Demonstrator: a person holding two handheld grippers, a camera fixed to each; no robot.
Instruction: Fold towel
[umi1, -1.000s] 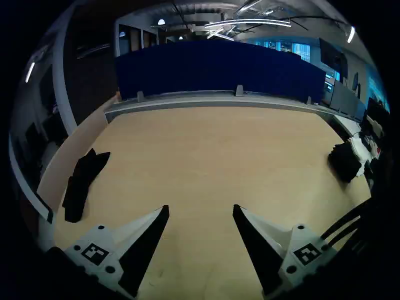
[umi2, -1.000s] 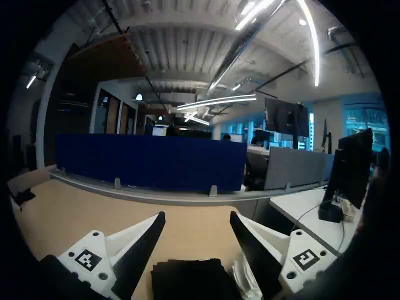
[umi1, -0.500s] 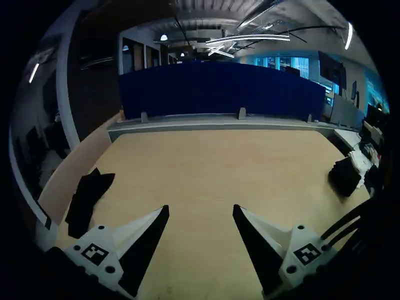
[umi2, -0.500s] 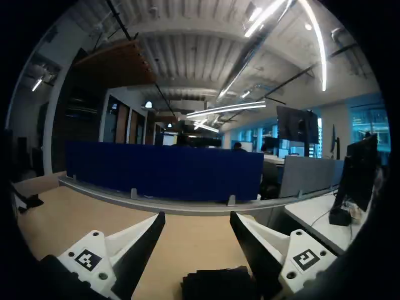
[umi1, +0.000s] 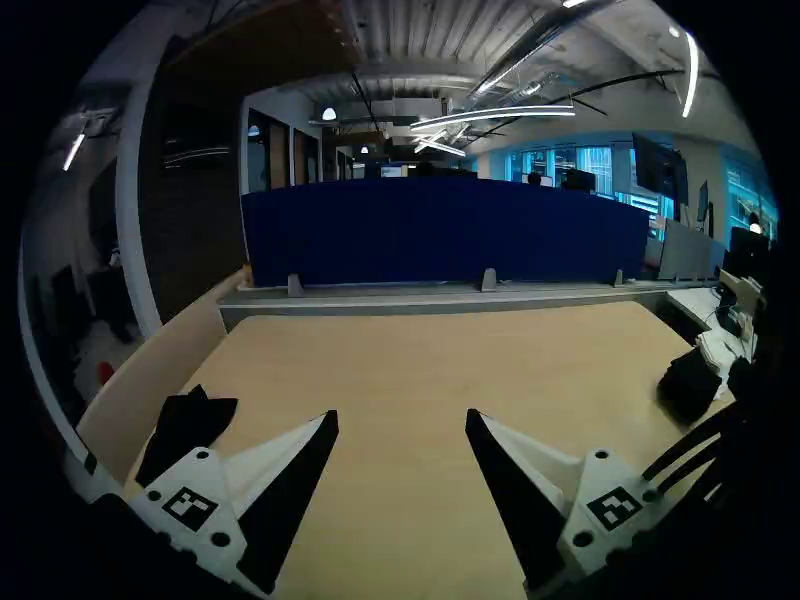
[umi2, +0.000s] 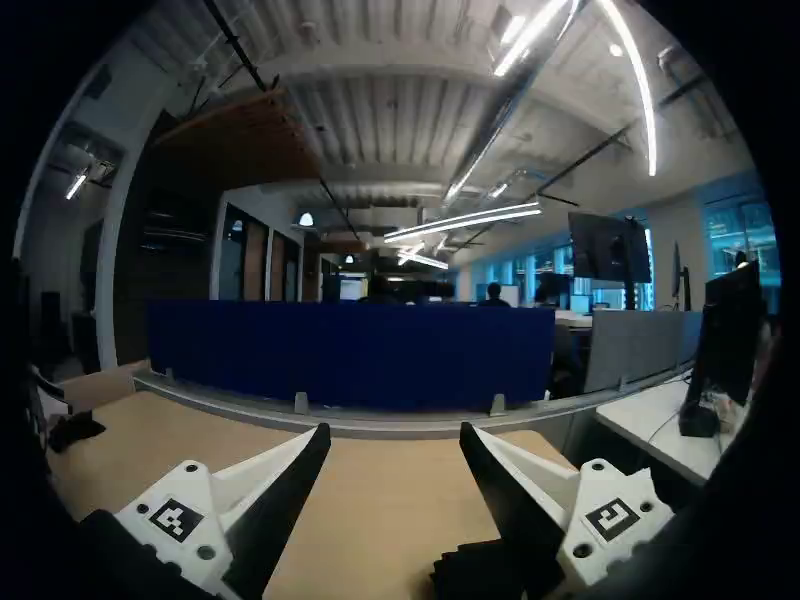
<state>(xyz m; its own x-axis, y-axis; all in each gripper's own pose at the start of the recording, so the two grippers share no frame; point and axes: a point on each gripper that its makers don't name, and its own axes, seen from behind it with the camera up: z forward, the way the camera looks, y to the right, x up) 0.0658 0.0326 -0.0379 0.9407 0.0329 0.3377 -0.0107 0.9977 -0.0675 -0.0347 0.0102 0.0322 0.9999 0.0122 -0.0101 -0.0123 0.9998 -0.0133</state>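
— Towel (umi1: 185, 430), dark and crumpled: lay where?

— Lay at the left edge of the wooden surface (umi1: 430, 370), near one finger of the left gripper (umi1: 400, 440), apparently apart from it. Showed also far off to the left in the right gripper view (umi2: 75, 430), small and hard to read.

— And why there?

— Probably parked as the piece yet to be folded. Sat well apart from the stack of folded dark towels (umi1: 690, 382) at the right edge, with some pale cloth (umi1: 716, 348) just behind that. Looked like a sorting scheme: unfolded to the left, finished to the right, bare wood kept between for the folding itself.

— Left gripper: gripped anything?

— Gripped nothing. Stood with jaws spread wide, only wood between the fingers. Hovered over the near part of the surface, tipped a little downward, aimed toward the blue partition (umi1: 440, 230) at the far side.

— Right gripper (umi2: 395, 470)?

— Spread wide as well, held nothing. Pointed nearly level, to judge by so much ceiling above the partition. Hung close over the folded stack (umi2: 480, 575), seen low beside one finger; whether touching it, could not tell.

— Meaning for the task?

— Judged as a gap between pieces: both grippers free, neither on cloth. Called next for a reach leftward to the crumpled towel and a pull toward the middle.
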